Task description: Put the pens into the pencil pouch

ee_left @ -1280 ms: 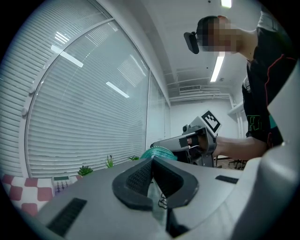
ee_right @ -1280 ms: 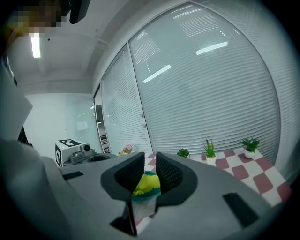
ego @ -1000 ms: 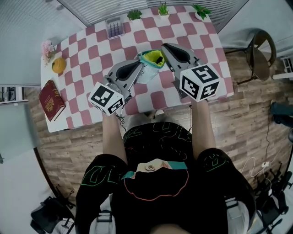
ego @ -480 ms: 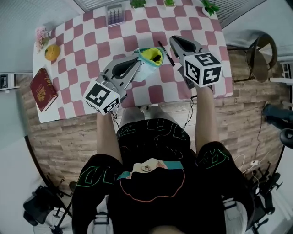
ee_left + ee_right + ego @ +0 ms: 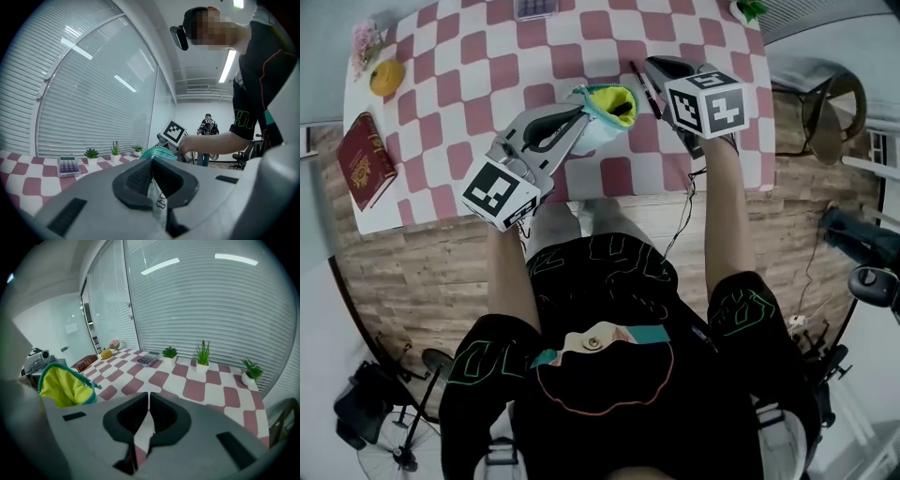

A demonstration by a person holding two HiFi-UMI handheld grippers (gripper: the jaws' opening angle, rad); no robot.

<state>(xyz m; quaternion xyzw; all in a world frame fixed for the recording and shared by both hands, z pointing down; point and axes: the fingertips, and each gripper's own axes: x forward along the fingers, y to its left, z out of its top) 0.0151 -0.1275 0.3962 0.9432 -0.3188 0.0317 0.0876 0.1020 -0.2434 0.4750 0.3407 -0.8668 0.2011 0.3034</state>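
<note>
The pencil pouch (image 5: 607,111), teal outside and yellow inside, is held up over the checked table (image 5: 487,66) with its mouth open. My left gripper (image 5: 579,118) is shut on the pouch's pale fabric (image 5: 157,197), which is pinched between the jaws; the teal rim (image 5: 158,152) shows just beyond. A black pen (image 5: 642,88) lies on the table right of the pouch. My right gripper (image 5: 652,64) is beside that pen, tilted down, shut with nothing between its fingers (image 5: 148,398). In the right gripper view the pouch (image 5: 63,386) sits at the left and the pen is hidden.
A red book (image 5: 360,159), an orange (image 5: 384,77) and flowers (image 5: 364,37) occupy the table's left end. A calculator (image 5: 147,358) and small potted plants (image 5: 203,356) stand along the far edge by the blinds. A chair (image 5: 831,117) is off the table's right end.
My right gripper has dropped and tipped downward toward the table by the pen, which was hidden a second ago. The left gripper and the pouch have barely shifted.
</note>
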